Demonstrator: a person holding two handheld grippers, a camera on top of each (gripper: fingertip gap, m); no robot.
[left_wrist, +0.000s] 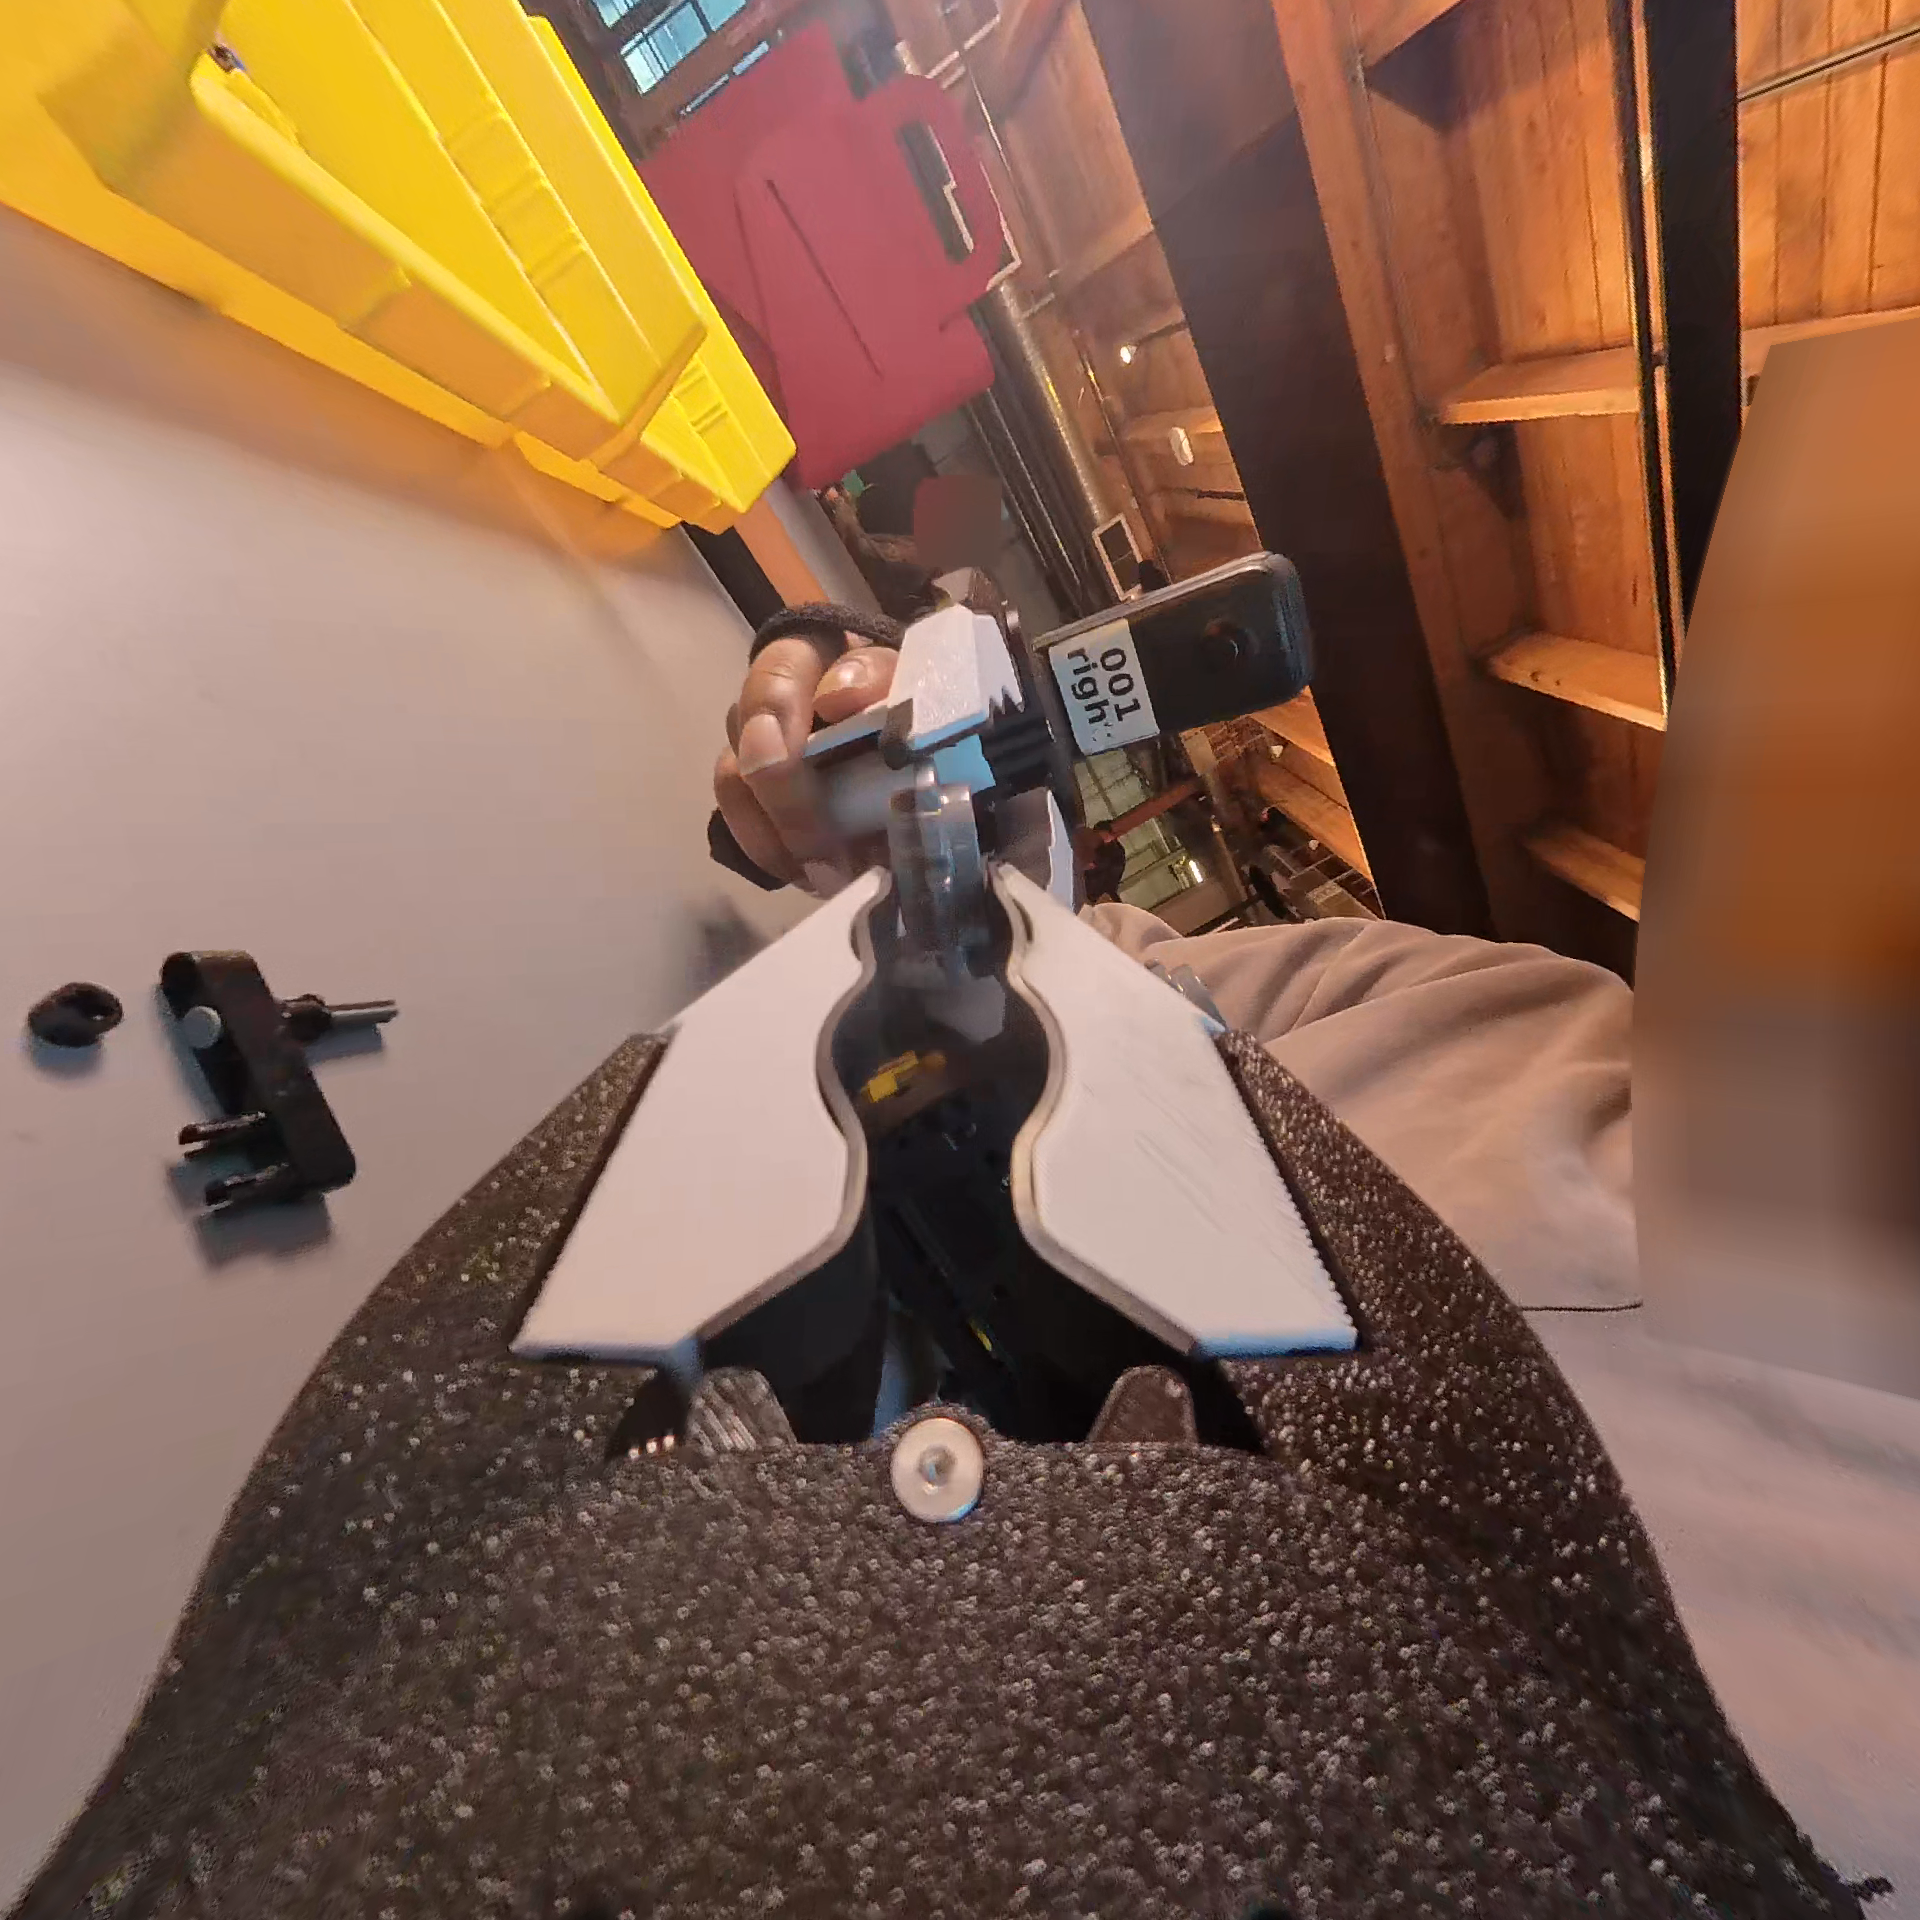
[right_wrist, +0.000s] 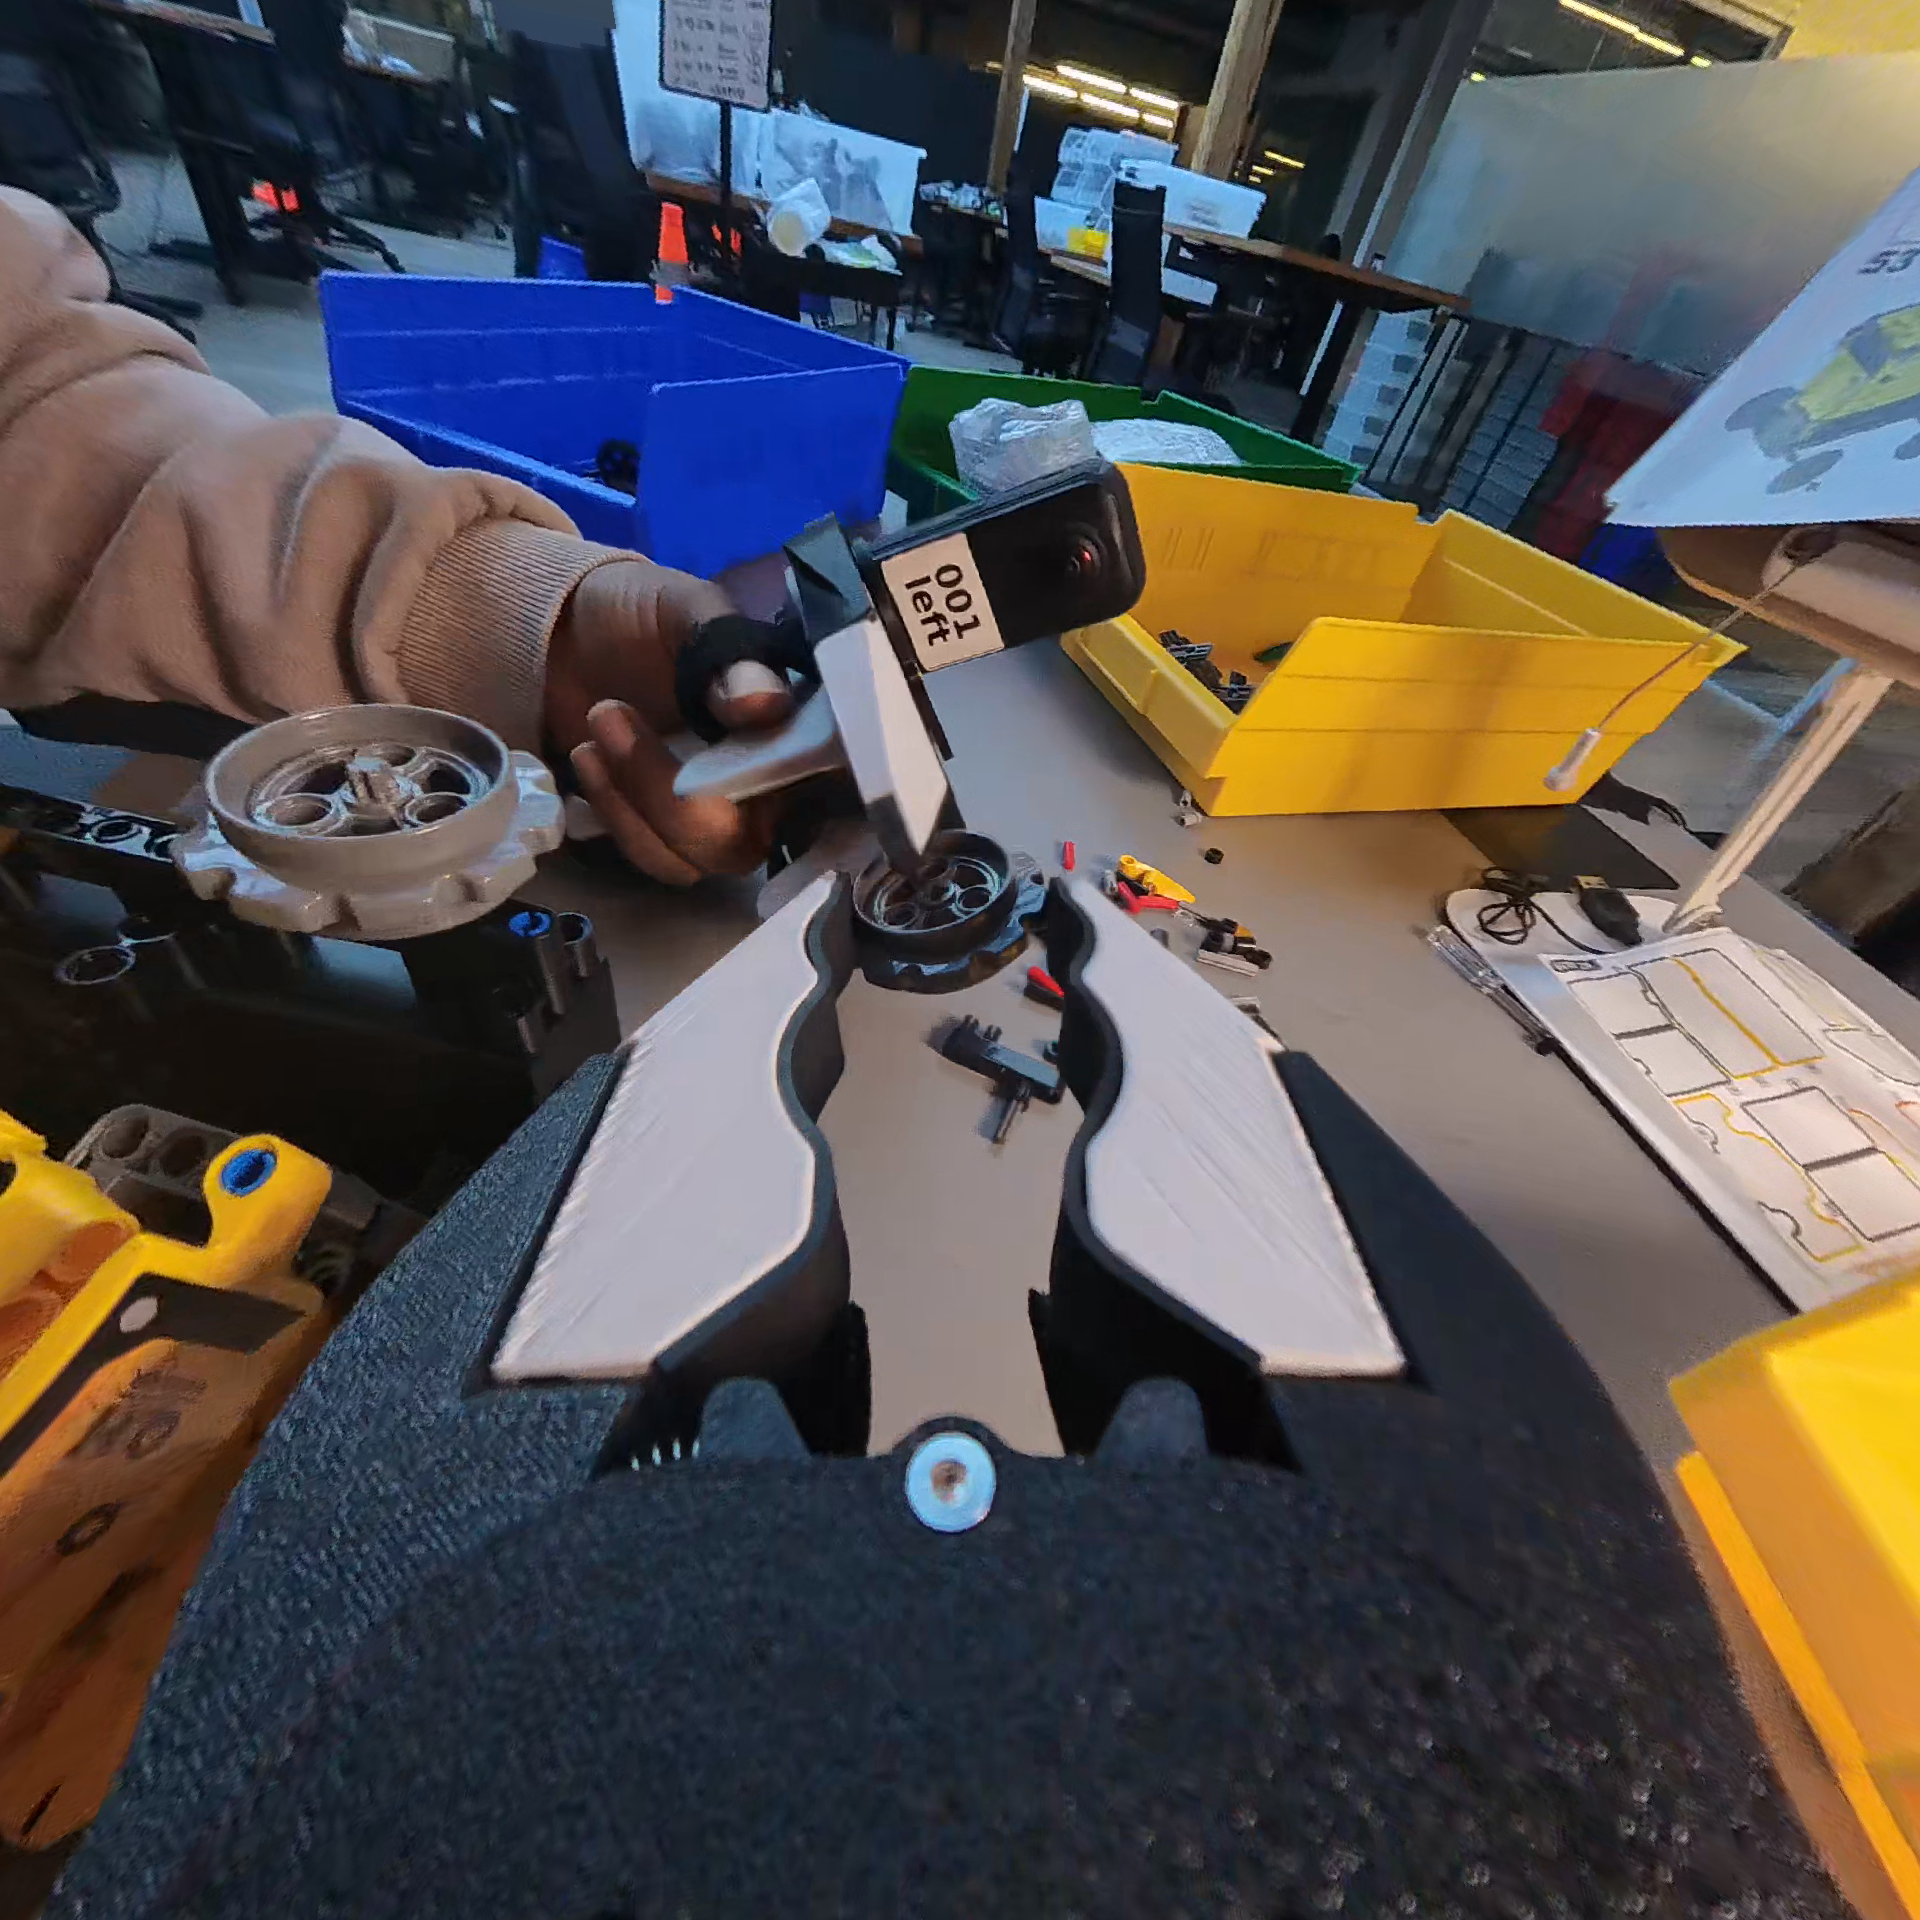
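So the right tool (right_wrist: 948, 902) has its two fingers closed around a black sprocket-style wheel (right_wrist: 940, 914), gripping it by the rim just above the grey surface (right_wrist: 1351, 1039). The left tool (right_wrist: 906, 831) comes in from above with its fingers pinched down to a narrow tip poking into the wheel's hub; from its own camera the left tool (left_wrist: 935, 914) looks clamped on the edge of that same wheel (left_wrist: 935, 883), though it's hard to be sure how firmly. A matching grey wheel (right_wrist: 364, 810) sits on the black and yellow brick-built vehicle (right_wrist: 156, 1299) at the left. Below the held wheel there's a black connector piece with pins (right_wrist: 1003, 1070) lying loose on the surface, plus a scatter of small red and yellow bits (right_wrist: 1143, 888). Farther back are a yellow bin (right_wrist: 1403, 665), a blue bin (right_wrist: 582, 405) and a green bin (right_wrist: 1039, 416), and an instruction sheet (right_wrist: 1714, 1091) off to the right.
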